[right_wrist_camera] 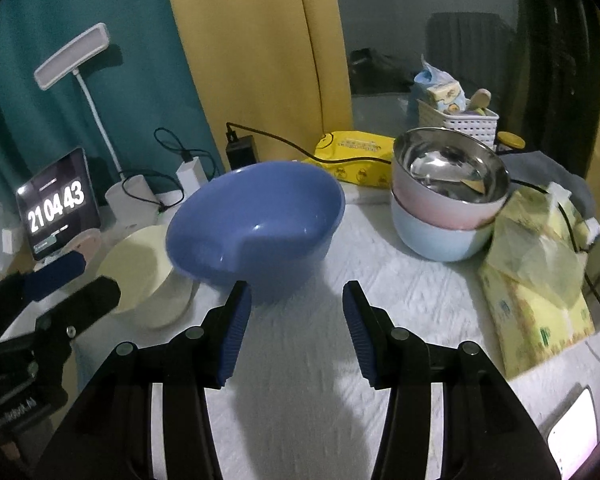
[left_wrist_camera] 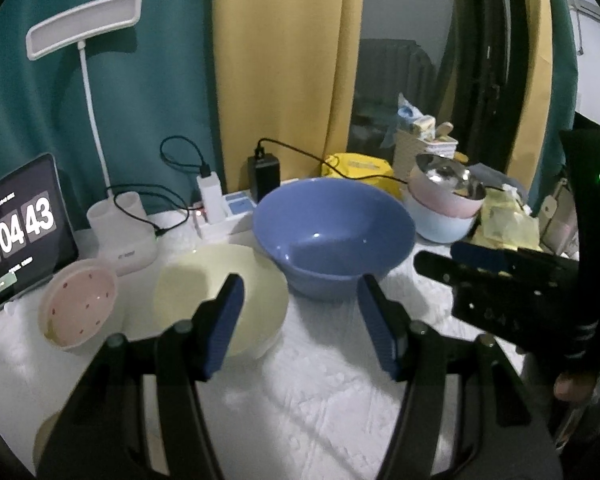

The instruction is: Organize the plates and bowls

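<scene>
Five bowls stand on the white worktop (right_wrist_camera: 300, 360). A big blue bowl (left_wrist_camera: 332, 236) sits empty mid-worktop, touching a cream bowl (left_wrist_camera: 220, 300), also empty; left of that is a pink dotted bowl (left_wrist_camera: 78, 308). To the right, a steel-lined pink bowl (right_wrist_camera: 448, 176) holding a spoon nests in a pale blue bowl (right_wrist_camera: 440, 236). The left gripper (left_wrist_camera: 300, 320) and right gripper (right_wrist_camera: 296, 332) hover with fingers about half open, gripping nothing, touching nothing.

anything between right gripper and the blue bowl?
Nothing: only bare white tablecloth lies between the right gripper and the big blue plastic bowl, per the right wrist view.
</scene>
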A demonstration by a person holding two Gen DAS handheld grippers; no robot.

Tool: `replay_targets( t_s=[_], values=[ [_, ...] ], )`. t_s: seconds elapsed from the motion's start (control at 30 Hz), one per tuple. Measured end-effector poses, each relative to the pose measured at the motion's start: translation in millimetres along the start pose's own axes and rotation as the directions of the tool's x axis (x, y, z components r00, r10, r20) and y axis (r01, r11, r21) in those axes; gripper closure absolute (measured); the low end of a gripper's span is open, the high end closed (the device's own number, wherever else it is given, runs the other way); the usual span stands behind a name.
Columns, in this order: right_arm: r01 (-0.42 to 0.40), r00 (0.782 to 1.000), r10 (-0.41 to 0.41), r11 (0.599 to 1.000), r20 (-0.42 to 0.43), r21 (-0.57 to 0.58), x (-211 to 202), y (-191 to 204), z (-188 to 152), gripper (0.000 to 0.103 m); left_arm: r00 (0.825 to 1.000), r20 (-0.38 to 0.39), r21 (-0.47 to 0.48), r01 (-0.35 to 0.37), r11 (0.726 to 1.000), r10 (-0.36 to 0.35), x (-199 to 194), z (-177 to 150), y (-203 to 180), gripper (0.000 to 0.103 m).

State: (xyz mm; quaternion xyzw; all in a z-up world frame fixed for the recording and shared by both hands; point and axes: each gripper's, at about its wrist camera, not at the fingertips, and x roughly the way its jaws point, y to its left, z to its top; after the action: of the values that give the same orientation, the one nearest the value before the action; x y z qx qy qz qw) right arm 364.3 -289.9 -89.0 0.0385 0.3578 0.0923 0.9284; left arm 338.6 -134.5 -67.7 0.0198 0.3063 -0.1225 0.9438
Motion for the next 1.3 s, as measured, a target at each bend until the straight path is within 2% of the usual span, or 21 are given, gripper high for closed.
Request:
replay_targets(
  t_s=[0.33,0.63,0.8,0.93,0.97,1.0,1.07,1.1,1.17,1.23,1.3],
  values=[
    [0.019,1.000,-0.019,1.000,-0.006,0.015,33,-5,10,0.053,1.000,-0.020,-0.024,-0.011,1.000,0.010,19,-1,7,0.043],
    [0.022,0.998,-0.021,1.000,-0.067,0.015,53,-12,-7,0.053,0.999,-0.035,-0.033,0.001,0.999,-0.002,31,1,1,0.043],
    [0.017,0.998,-0.015,0.999,-0.068,0.031,58,-21,-14,0.053,0.999,-0.028,-0.019,-0.020,1.000,0.019,40,1,-6,0.043],
    [0.012,0.998,-0.008,0.998,-0.065,0.058,62,-27,-18,0.053,0.995,-0.037,-0.006,-0.092,0.996,0.092,52,4,-11,0.044],
    [0.003,0.998,0.001,0.998,-0.062,0.065,62,-28,-19,0.054,0.995,-0.039,-0.006,-0.093,0.996,0.093,55,5,-11,0.045],
    [-0.006,0.998,0.010,0.997,-0.056,0.071,62,-30,-20,0.055,0.994,-0.043,-0.001,-0.100,0.995,0.100,57,5,-12,0.054],
    [-0.011,0.999,0.015,0.997,-0.048,0.072,61,-31,-22,0.061,0.992,-0.067,0.005,-0.102,0.995,0.102,64,4,-12,0.061],
    [-0.013,0.999,0.016,0.997,-0.047,0.070,60,-32,-22,0.064,0.992,-0.075,0.003,-0.097,0.995,0.097,66,3,-11,0.067],
    [-0.017,0.999,0.020,0.997,-0.046,0.069,60,-32,-23,0.072,0.992,-0.086,0.005,-0.088,0.996,0.088,69,1,-12,0.071],
    [-0.020,0.999,0.023,0.997,-0.045,0.072,60,-32,-25,0.076,0.993,-0.087,0.010,-0.077,0.997,0.077,71,1,-13,0.080],
    [-0.026,0.999,0.029,0.997,-0.041,0.069,58,-31,-25,0.079,0.993,-0.085,0.022,-0.079,0.997,0.080,71,0,-17,0.080]
  ],
)
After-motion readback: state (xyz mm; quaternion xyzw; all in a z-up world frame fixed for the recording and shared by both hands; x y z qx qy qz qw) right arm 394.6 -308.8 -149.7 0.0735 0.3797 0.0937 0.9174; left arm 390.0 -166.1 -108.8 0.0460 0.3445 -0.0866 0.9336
